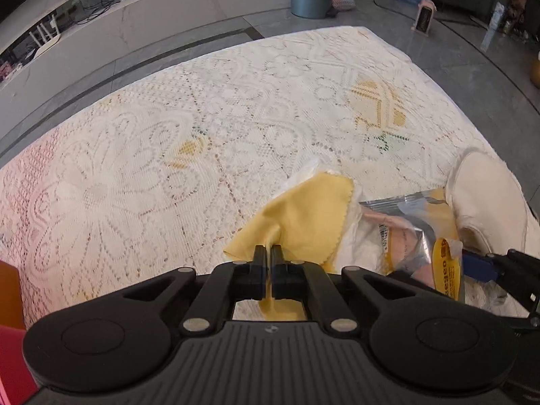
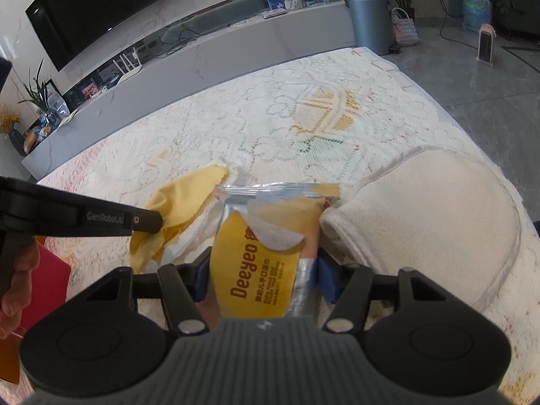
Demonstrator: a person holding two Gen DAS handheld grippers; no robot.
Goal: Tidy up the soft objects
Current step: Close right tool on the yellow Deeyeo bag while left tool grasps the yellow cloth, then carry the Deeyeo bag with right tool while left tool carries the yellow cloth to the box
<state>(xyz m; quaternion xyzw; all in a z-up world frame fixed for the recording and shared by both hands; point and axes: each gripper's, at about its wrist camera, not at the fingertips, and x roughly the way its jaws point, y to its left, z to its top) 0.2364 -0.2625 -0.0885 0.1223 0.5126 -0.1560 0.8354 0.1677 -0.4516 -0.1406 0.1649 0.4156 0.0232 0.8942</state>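
Observation:
A yellow cloth [image 1: 303, 216] with a zigzag edge lies rumpled over a white cloth [image 1: 357, 249] on the lace-covered table [image 1: 168, 168]. My left gripper [image 1: 268, 253] is shut on a pinched fold of the yellow cloth. In the right wrist view the left gripper [image 2: 158, 221] comes in from the left onto the yellow cloth [image 2: 182, 195]. My right gripper [image 2: 263, 280] holds a pack of wet wipes [image 2: 266, 236] with a yellow label, its blue pads [image 2: 325, 280] pressed against both sides of the pack. A folded cream towel [image 2: 422, 222] lies just right of the pack.
Red and orange flat objects [image 2: 50, 283] sit at the table's near-left edge by the person's hand [image 2: 17, 290]. Past the far table edge [image 2: 371, 54] stand a low grey console [image 2: 202, 57], a grey bin [image 2: 369, 17] and a small heater [image 2: 486, 44] on the floor.

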